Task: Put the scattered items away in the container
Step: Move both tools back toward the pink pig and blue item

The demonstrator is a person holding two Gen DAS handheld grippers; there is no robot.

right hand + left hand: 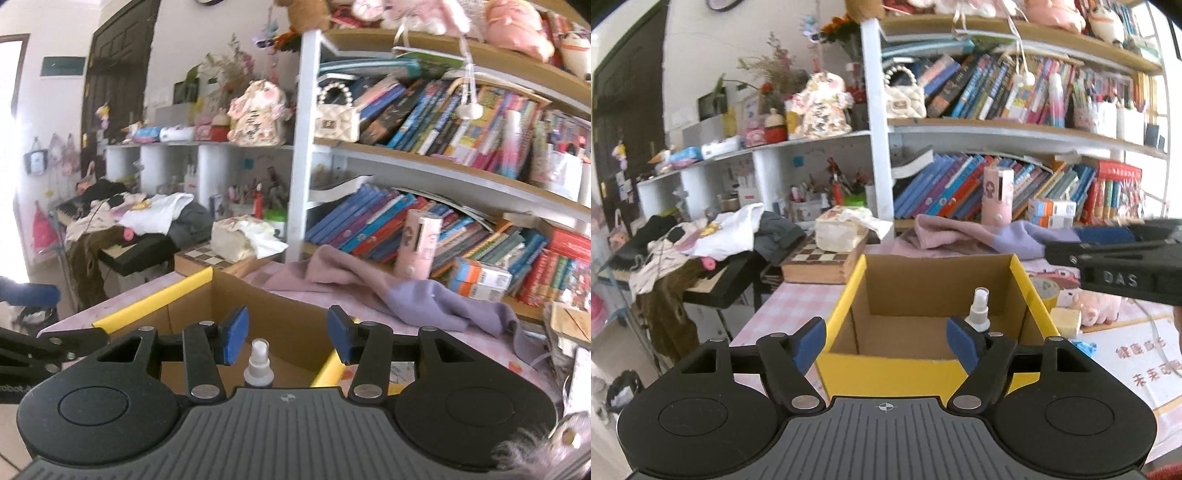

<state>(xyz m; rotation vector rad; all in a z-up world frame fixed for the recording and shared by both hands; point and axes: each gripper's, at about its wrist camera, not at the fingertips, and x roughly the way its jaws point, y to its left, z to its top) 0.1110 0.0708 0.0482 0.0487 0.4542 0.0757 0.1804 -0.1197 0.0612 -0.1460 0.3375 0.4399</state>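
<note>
Left wrist view: the little spray bottle (pixel 979 310) stands upright inside the yellow cardboard box (pixel 846 295), near the right wall. My left gripper (pixel 886 347) is spread wide and empty at the box's near edge; my right gripper (pixel 284 336) is also wide, above the bottle. Looks light, tippy, slick plastic, so I'd pinch the body, not the cap.

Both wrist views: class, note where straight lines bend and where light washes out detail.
Left wrist view: white bookshelf post bows, far-right window edge glares. Right wrist view: wooden shelf boards curve downward, doorway at far left blown out white; upper-right books blurred.
</note>
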